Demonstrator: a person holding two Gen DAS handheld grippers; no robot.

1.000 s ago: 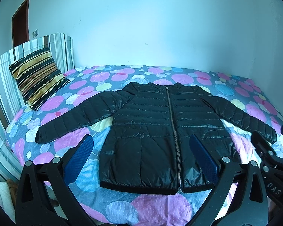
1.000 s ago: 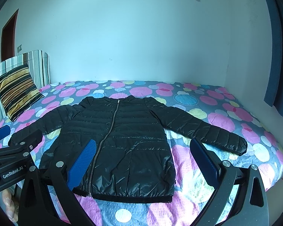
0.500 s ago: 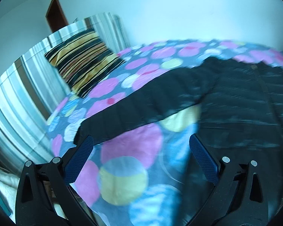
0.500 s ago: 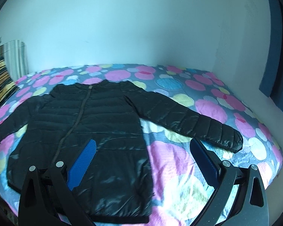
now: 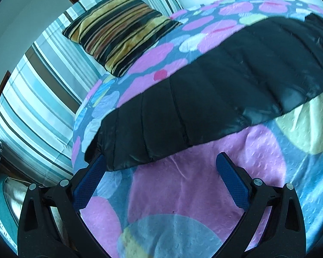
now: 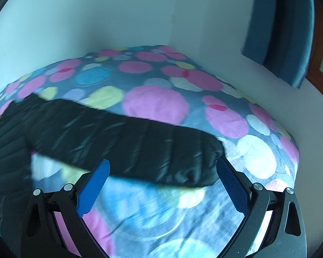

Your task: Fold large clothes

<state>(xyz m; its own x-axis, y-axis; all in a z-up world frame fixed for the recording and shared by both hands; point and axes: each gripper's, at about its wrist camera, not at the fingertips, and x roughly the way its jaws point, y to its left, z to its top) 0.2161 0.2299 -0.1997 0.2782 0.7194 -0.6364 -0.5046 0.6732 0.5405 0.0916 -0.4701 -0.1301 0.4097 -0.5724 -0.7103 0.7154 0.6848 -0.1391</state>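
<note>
Black puffer jacket (image 5: 204,107) lies flat on dotted bedspread (image 5: 183,193). L gripper (image 5: 161,165) jaws wide apart, sleeve cuff at its 11 o'clock. R gripper (image 6: 162,172) jaws spread too, straddling other cuff (image 6: 193,161). Striped pillow (image 5: 118,32) at 11 o'clock.

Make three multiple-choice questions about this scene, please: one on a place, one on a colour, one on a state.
1. Where does the striped pillow lie?
A. at the striped headboard
B. on the jacket
C. on the floor

2. What colour is the jacket sleeve?
A. red
B. black
C. white

3. How is the left gripper?
A. shut on the sleeve
B. shut on the pillow
C. open

Answers:
1 A, the pillow leans by the headboard.
2 B, the quilted sleeve is shiny black.
3 C, its blue fingers stand wide apart, the cuff just ahead of them.
</note>
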